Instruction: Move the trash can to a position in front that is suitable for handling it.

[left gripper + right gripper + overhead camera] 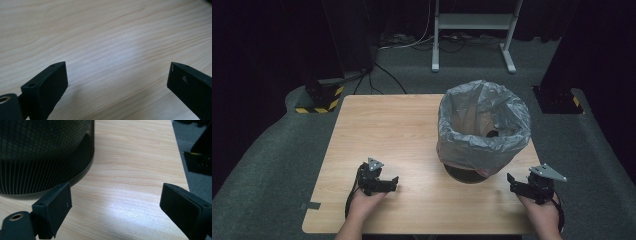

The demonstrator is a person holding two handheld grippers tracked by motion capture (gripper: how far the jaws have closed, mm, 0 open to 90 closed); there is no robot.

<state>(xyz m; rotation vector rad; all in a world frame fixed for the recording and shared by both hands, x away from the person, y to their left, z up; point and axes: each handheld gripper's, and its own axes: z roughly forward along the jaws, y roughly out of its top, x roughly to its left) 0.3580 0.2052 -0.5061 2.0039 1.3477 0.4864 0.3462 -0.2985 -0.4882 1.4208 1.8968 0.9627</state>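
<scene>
Both tools, L tool lower left & R tool lower right, rest gaping w/ nothing held, flanking the lined bin at center-right of counter, prob. poised to reach it.

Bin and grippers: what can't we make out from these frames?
- Bin contents: high view, the grey liner and near rim hide most of the inside; one dark spot at the bottom, too small to identify.
- Bin top: right gripper view, cut off by the upper edge; just its mesh wall and base.
- Left gripper: left gripper view, jaws wide apart over bare table; their bases are cut off by the lower edge.
- Right gripper: same, bases cut off.
</scene>
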